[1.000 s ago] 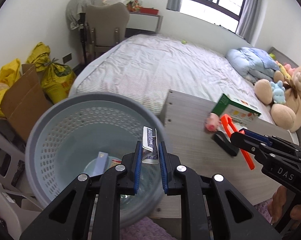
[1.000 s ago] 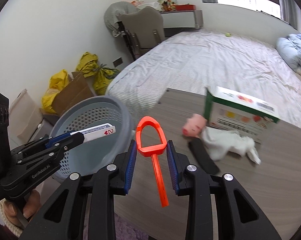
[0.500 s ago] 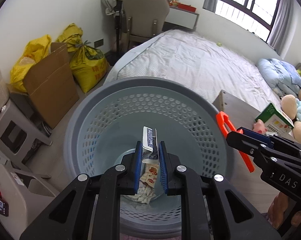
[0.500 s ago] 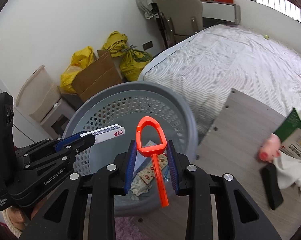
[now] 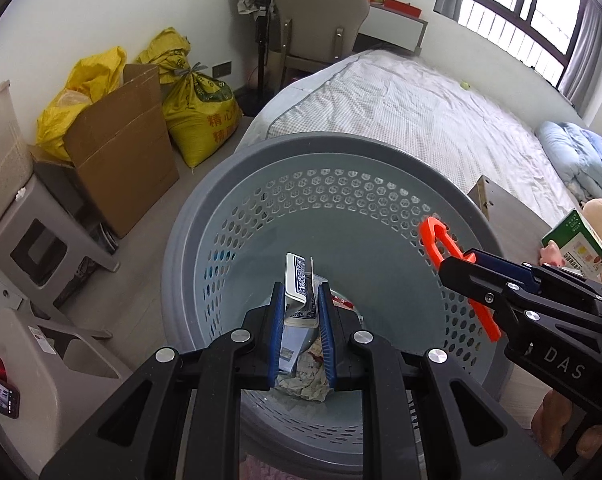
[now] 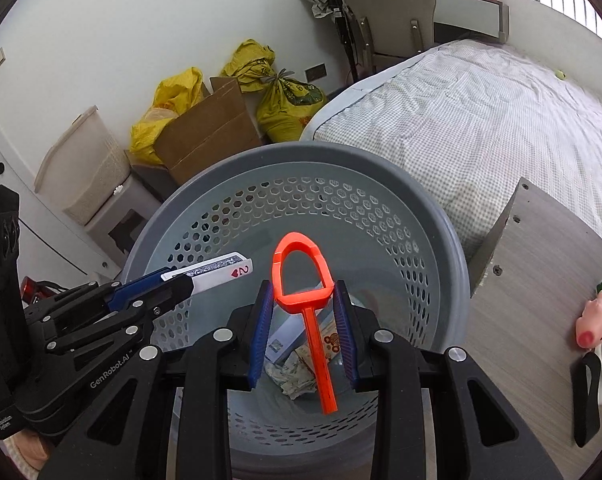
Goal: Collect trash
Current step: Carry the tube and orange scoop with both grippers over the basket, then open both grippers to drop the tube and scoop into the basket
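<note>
A round grey perforated bin [image 5: 261,160] [image 6: 381,176] stands on the floor below both grippers, with crumpled paper [image 5: 307,380] [image 6: 295,374] and a small box at its bottom. My left gripper [image 5: 301,298] [image 6: 181,286] is shut on a few playing cards [image 5: 297,280] [image 6: 221,268], a two of hearts showing, over the bin's middle. My right gripper [image 6: 303,304] [image 5: 457,264] is shut on an orange plastic tool [image 6: 301,276] [image 5: 441,246] with a loop head and a straight handle, held above the bin's opening on the side toward the table.
A wooden table [image 6: 541,264] adjoins the bin on the right, bearing a pink toy [image 6: 593,320], a black strap [image 6: 587,400] and a green box [image 5: 577,246]. A bed [image 5: 413,108], cardboard box [image 5: 121,148], yellow bags [image 5: 199,108] and grey stool [image 5: 41,240] surround it.
Both grippers have swung left from over the table edge to above the bin and dropped a little, each keeping its grip. The bin's bottom has come into view.
</note>
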Tool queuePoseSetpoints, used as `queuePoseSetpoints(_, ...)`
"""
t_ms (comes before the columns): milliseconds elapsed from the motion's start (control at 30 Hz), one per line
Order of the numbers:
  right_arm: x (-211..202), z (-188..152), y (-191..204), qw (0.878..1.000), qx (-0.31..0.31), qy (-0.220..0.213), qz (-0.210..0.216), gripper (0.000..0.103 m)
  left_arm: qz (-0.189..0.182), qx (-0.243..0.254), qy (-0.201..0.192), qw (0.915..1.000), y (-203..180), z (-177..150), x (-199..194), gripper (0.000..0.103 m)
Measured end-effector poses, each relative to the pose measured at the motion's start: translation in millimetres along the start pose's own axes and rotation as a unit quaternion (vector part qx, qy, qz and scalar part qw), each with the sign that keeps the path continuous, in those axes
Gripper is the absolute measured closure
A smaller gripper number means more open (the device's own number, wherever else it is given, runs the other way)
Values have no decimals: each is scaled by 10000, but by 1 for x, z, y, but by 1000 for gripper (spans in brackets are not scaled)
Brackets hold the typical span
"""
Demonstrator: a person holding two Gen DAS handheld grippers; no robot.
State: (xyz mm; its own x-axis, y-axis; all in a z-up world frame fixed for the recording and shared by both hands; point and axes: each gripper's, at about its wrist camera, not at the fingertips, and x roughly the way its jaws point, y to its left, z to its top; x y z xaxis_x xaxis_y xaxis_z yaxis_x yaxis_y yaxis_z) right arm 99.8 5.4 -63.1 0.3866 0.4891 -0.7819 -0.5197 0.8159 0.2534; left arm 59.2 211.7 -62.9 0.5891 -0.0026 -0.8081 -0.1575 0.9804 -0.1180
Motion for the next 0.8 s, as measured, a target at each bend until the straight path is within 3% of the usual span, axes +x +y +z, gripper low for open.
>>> queuePoseSetpoints(400,-5,0,-8,9999,115,-112,-40,73,41,-58,45,10000,2,1,0,82)
queuePoseSetpoints(500,-9,-1,-9,9998,119,-145,-72,65,78,-86,34,9999,4,2,-1,71)
queuePoseSetpoints(567,-12,-2,-10,9997,133,-179,-79,59,114,-108,-8,9999,5,1,-3,49)
queuePoseSetpoints(633,-15,-2,-10,9996,151,-205,-79,56,175,-127,-103,9997,5,1,-7,37)
queuePoseSetpoints(800,-20,-2,-13,9995,189,-245,-76,52,207,-169,-137,9996,6,3,-11,32)
